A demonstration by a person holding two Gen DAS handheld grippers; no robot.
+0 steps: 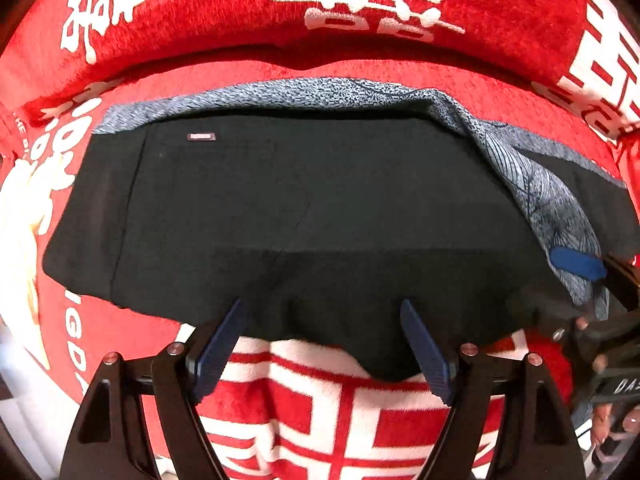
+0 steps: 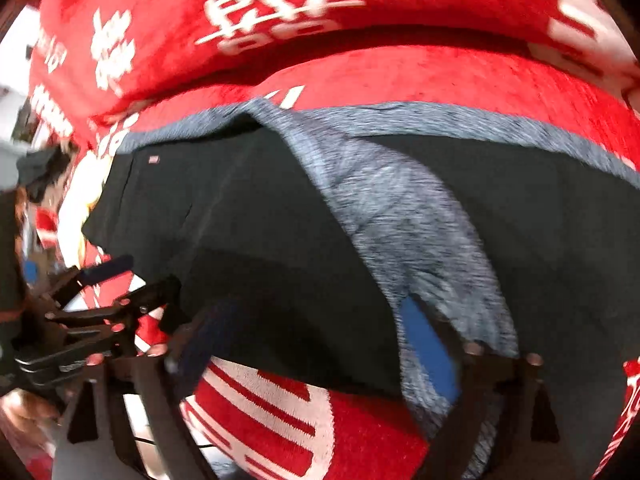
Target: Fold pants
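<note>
Both grippers are set at the near hem of the crosswise pants (image 1: 296, 208): left gripper (image 1: 324, 340) wide open, holding nothing; right gripper (image 2: 320, 344) apparently pinching the grey flap (image 2: 404, 216).

Black pants (image 1: 280, 208), grey-blue leaf-print lining (image 1: 540, 184); red blanket (image 1: 360, 64), white characters

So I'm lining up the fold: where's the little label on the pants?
In the left wrist view the label sits at the far left of the black pants, just below the grey patterned cloth edge.
</note>
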